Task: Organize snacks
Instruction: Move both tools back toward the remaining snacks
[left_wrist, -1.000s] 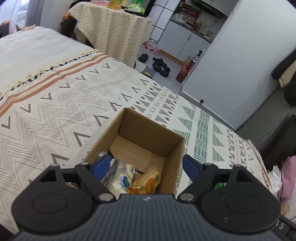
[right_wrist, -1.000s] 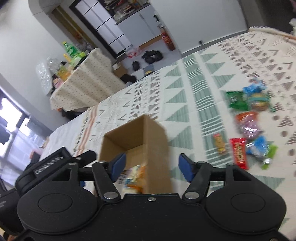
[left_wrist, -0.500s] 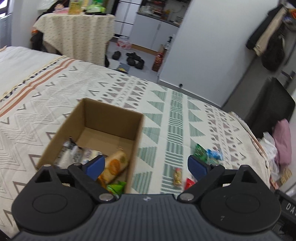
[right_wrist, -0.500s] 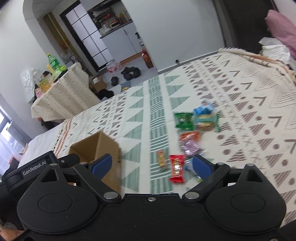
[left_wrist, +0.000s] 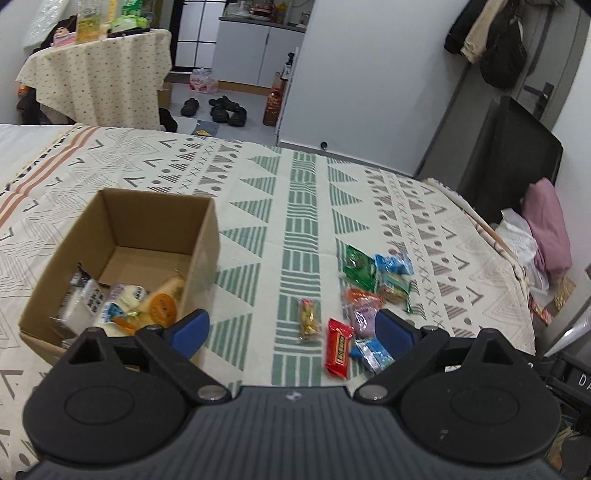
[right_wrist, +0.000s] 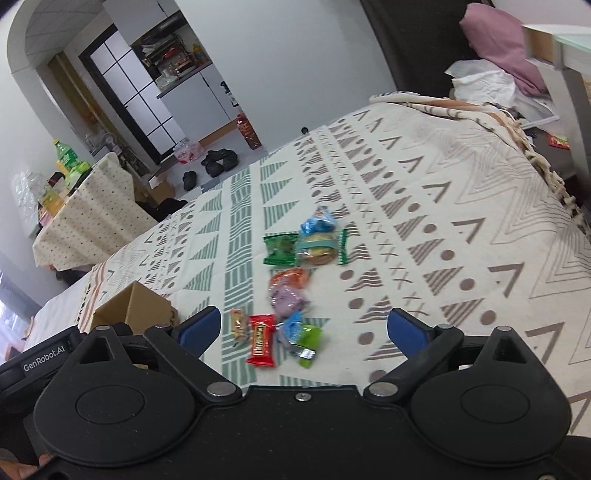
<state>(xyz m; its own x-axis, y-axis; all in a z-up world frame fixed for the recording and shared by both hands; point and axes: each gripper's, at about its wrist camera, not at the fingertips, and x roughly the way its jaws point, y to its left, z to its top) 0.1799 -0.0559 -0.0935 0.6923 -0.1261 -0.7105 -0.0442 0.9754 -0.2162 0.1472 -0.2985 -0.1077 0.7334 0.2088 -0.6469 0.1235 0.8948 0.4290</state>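
Note:
An open cardboard box (left_wrist: 207, 236) stands on the patterned bedspread, with several wrapped snacks (left_wrist: 122, 299) lying in its near half. To its right lie loose snacks: a red bar (left_wrist: 338, 349), a small yellow pack (left_wrist: 309, 319), a green pack (left_wrist: 358, 267) and blue ones (left_wrist: 393, 264). My left gripper (left_wrist: 291, 330) hovers open and empty between the box and this pile. My right gripper (right_wrist: 304, 328) is open and empty above the same pile, where the red bar (right_wrist: 261, 339) and a green pack (right_wrist: 280, 249) show, with the box (right_wrist: 135, 306) at its left.
The bedspread (left_wrist: 295, 192) ends at the far edge, with floor, shoes (left_wrist: 225, 109) and a cloth-covered table (left_wrist: 96, 74) beyond. A dark headboard (left_wrist: 517, 155) and a pink cloth (left_wrist: 546, 225) sit at the right.
Both grippers have swung right, away from over the box toward the loose snack pile. The right jaws have spread wider, and the left ones a little wider.

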